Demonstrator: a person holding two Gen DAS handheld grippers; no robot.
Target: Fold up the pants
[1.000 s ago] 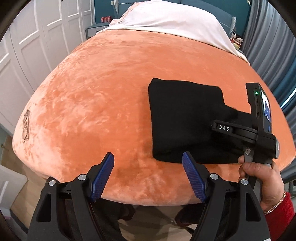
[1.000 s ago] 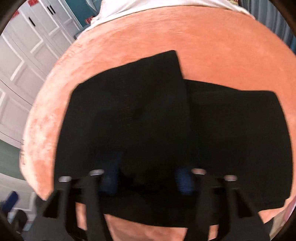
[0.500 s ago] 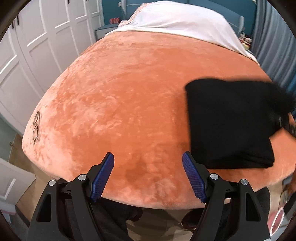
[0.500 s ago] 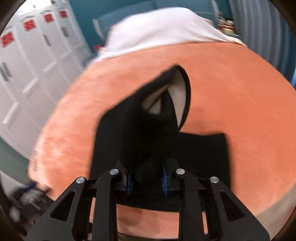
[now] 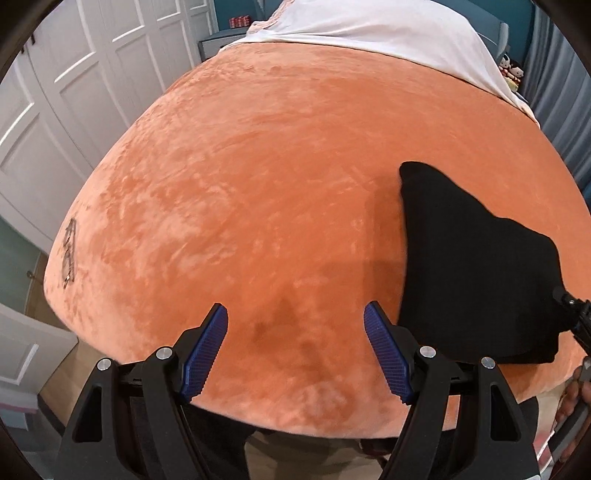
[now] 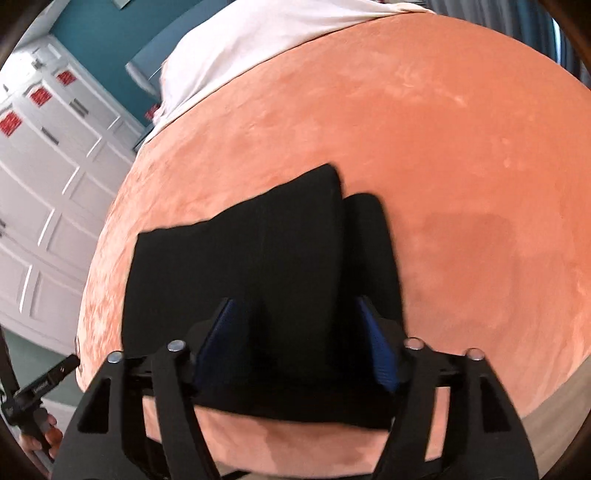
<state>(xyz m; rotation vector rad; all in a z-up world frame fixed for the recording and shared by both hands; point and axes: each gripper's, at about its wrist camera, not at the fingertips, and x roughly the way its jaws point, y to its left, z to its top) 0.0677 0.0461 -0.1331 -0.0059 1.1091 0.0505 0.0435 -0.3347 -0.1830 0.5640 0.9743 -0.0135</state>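
The black pants point(image 6: 258, 251) lie folded in layers near the front edge of the orange bed cover point(image 6: 461, 147). My right gripper point(image 6: 299, 343) hovers just over them. Its jaws are opening, and a soft ridge of the cloth rises between the blue pads point(image 6: 380, 347) without being pinched. In the left wrist view the pants point(image 5: 472, 266) lie to the right. My left gripper point(image 5: 295, 350) stands open above bare orange cover point(image 5: 277, 184), with nothing between its fingers. A bit of the right tool pokes in at that view's right edge.
A white sheet point(image 5: 369, 29) covers the far end of the bed. White wardrobe doors point(image 5: 74, 92) stand on the left and grey curtains point(image 5: 554, 74) on the right. A small dark thing point(image 5: 68, 251) lies at the bed's left edge. The bed's front edge runs just beyond my fingers.
My right gripper carried a lifted flap of the pants across, laid it over the rest, and its jaws spread apart. The left gripper slid left, still open, so the pants now sit further right.
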